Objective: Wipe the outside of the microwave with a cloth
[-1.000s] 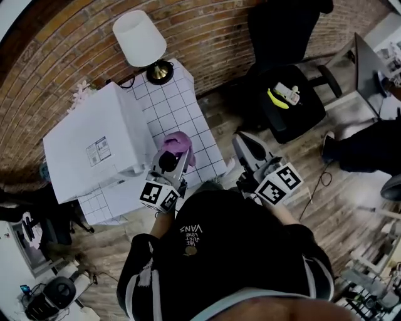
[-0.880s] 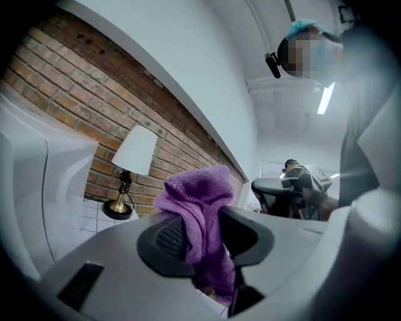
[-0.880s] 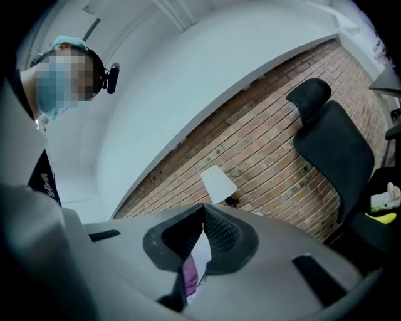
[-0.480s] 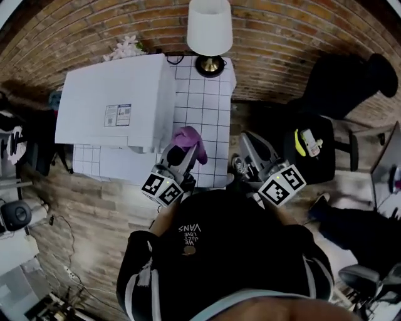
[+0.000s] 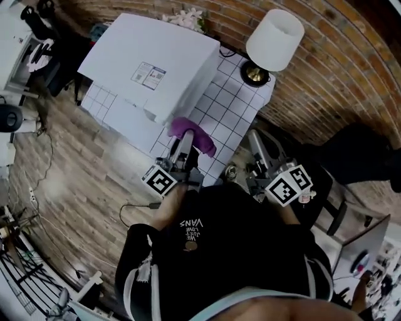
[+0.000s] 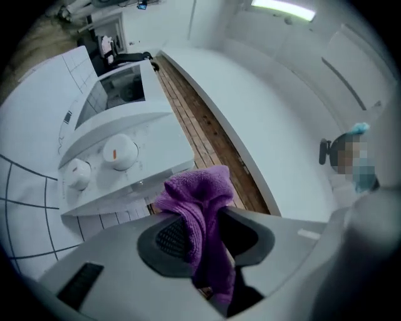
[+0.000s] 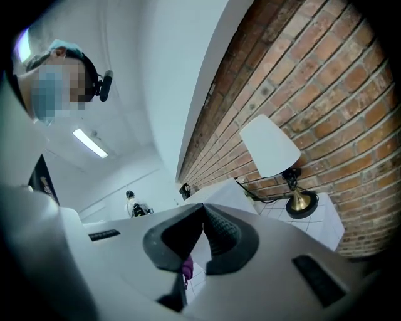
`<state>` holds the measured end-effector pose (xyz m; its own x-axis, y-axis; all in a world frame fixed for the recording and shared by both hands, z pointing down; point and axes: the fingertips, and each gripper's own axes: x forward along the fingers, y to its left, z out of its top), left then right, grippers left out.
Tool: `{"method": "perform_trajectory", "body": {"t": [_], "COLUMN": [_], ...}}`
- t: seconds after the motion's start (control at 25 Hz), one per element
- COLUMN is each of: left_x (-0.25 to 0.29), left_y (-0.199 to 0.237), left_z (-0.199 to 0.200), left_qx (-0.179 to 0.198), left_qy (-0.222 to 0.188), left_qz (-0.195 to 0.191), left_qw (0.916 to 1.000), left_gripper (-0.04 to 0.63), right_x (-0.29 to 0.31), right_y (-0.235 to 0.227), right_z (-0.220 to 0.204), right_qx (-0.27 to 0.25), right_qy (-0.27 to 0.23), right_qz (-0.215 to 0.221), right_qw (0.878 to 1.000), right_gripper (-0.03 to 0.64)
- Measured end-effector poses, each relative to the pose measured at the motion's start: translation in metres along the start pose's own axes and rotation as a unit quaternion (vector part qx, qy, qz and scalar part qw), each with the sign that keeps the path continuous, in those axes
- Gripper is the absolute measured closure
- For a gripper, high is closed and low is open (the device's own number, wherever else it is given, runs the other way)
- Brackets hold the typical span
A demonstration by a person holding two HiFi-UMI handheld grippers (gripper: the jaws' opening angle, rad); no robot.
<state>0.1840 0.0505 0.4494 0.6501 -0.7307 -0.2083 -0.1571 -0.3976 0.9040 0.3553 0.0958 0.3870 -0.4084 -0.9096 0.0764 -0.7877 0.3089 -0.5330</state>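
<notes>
The white microwave [image 5: 147,69] stands on a table with a white grid-pattern cover [image 5: 232,116]; its two round knobs face me in the left gripper view [image 6: 119,144]. My left gripper [image 5: 185,145] is shut on a purple cloth [image 5: 194,133], held just off the microwave's front corner. In the left gripper view the cloth [image 6: 200,207] bunches up between the left gripper's [image 6: 210,235] dark pads and hangs down. My right gripper [image 5: 258,149] hovers beside the table's edge, apart from the microwave. Seen from its own camera, the right gripper [image 7: 202,210] is shut with nothing held.
A lamp with a white shade [image 5: 272,41] stands on the table's far corner against the brick wall [image 5: 338,69]. White flowers [image 5: 185,15] sit behind the microwave. A cable [image 5: 135,210] lies on the wooden floor to the left. A dark chair [image 5: 357,163] is at the right.
The head view has swung round, so microwave and lamp now sit rotated clockwise in the frame. The left gripper keeps its hold on the cloth near the microwave's front.
</notes>
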Motion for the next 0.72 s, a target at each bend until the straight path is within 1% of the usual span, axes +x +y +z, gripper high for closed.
{"method": "perform_trajectory", "body": {"t": [0.16,0.32,0.4,0.6,0.72], "left_x": [0.002,0.016,0.027,0.073,0.103], "left_y": [0.012,0.02,0.021,0.027,0.032], "left_z": [0.003,0.008,0.01,0.007,0.006], "left_qx": [-0.032,-0.065,-0.076,-0.078,-0.09], "left_qy": [-0.033,-0.052,-0.053,-0.038,-0.042], "left_qz": [0.017,0.021,0.014,-0.012,-0.026], "left_qw": [0.9988,0.9963,0.9956,0.9962,0.9948], "left_gripper": [0.466,0.466,0.466,0.466,0.466], "right_x": [0.004,0.001,-0.003,-0.017,-0.028], "right_y": [-0.002,-0.006,-0.01,-0.023,-0.031], "right_z": [0.0,0.003,0.004,0.008,0.012], "right_qx": [0.0,0.002,0.004,0.01,0.011], "right_qy": [0.009,0.005,0.0,-0.012,-0.022], "right_qz": [0.022,0.021,0.013,-0.018,-0.04], "right_qw": [1.0,1.0,1.0,1.0,0.999], "right_gripper": [0.617,0.617,0.617,0.617,0.617]}}
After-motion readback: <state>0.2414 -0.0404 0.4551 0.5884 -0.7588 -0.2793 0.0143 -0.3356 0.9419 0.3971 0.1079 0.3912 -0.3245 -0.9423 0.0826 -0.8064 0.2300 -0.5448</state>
